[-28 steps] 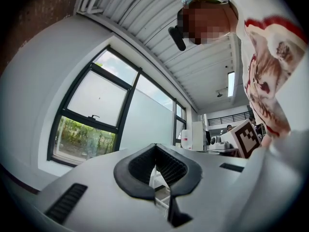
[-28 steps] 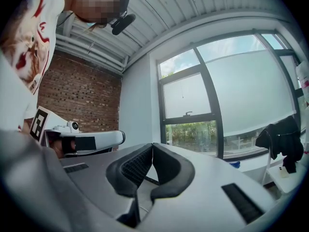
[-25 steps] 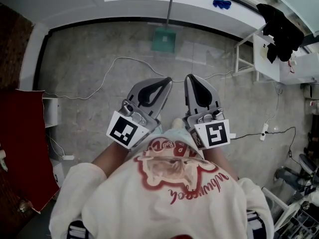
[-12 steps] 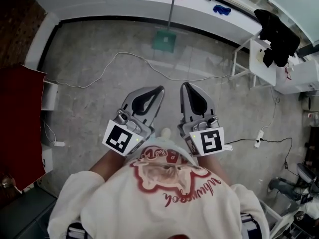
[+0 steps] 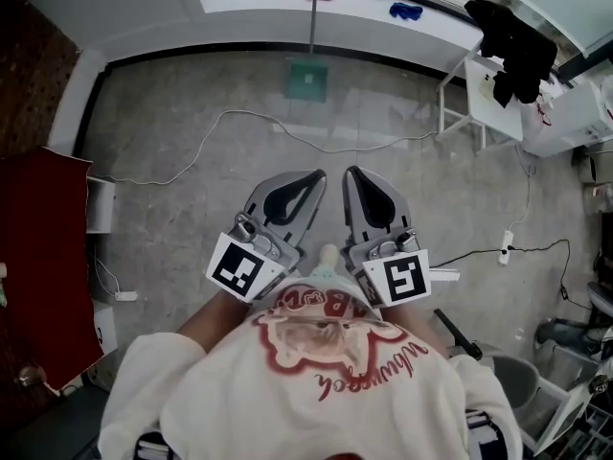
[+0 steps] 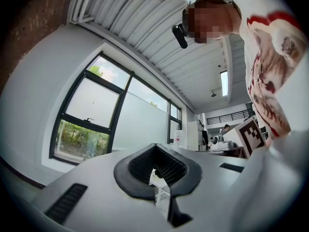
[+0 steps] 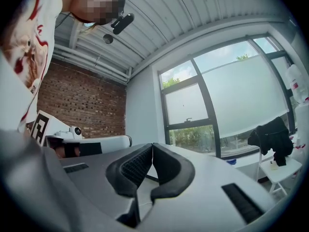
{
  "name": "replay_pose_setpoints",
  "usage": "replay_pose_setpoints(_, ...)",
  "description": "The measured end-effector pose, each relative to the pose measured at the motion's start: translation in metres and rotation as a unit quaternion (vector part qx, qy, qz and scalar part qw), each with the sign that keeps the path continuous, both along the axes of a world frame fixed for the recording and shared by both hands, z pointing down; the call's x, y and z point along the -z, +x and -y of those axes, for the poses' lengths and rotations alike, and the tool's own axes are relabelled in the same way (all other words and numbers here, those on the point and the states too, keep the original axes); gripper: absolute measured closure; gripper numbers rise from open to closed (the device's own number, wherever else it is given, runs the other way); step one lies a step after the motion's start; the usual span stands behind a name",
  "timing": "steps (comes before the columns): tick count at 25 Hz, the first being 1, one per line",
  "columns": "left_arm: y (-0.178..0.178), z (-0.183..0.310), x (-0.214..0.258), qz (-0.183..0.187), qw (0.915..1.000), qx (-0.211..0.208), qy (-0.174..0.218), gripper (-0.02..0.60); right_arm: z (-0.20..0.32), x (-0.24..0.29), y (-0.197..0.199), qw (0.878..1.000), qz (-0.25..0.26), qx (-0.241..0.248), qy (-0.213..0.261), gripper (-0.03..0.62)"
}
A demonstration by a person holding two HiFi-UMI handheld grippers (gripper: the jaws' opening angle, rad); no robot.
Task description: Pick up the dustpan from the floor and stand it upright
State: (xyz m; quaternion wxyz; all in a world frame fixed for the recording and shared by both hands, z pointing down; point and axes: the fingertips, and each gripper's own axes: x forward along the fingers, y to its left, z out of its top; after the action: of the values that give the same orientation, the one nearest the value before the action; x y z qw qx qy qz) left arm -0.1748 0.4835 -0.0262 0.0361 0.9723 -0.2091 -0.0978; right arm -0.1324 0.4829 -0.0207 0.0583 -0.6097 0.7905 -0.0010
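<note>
Standing well back, the person holds the left gripper (image 5: 312, 177) and right gripper (image 5: 353, 174) side by side, both claws closed tight on nothing. The green dustpan (image 5: 307, 78) sits far ahead by the wall. A white cable (image 5: 239, 115) snakes across the floor (image 5: 172, 142) between them, and a white table (image 5: 484, 84) stands to the right.
</note>
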Motion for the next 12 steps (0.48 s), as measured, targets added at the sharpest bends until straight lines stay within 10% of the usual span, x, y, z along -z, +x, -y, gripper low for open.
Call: replay_pose_setpoints(12, -0.018, 0.006, -0.006, -0.001, 0.9999, 0.003, -0.013, 0.563, 0.006, -0.002, -0.011, 1.000, -0.024, -0.004, -0.001, 0.569)
